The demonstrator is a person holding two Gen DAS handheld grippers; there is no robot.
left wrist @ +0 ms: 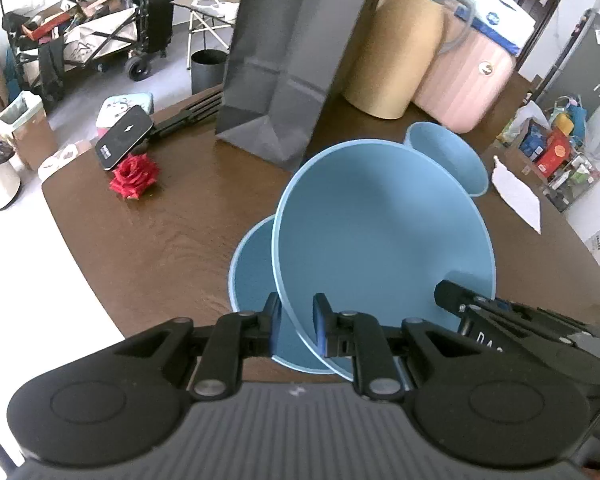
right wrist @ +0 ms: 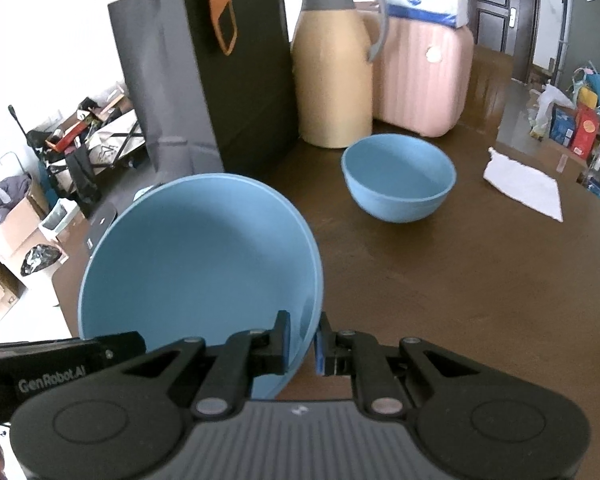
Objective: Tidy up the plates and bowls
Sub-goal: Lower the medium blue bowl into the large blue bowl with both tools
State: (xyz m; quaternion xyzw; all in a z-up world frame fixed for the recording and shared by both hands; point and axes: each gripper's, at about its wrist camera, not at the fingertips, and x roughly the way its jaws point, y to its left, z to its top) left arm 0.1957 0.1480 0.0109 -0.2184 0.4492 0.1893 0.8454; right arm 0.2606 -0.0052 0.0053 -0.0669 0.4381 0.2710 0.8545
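Brown table (right wrist: 440, 280): one bowl (right wrist: 399, 178), two plates, top plate (left wrist: 380, 236) between both clamped claws (left wrist: 296, 322) (right wrist: 302, 340).

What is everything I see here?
Round plate: one, light blue, tilted above wooden table, rim pinched by both grippers
Second dish: one, blue, on table beneath plate
Deep bowl: one, blue, before jug
Paper bag: one, black, upright at back
Vacuum jug: one, tan, right of bag
Ribbed container: one, pink, right of jug
Fabric rose: one, red, table's left
Cloth: one, white, table's right
Left gripper, right gripper: two, black, shut on plate
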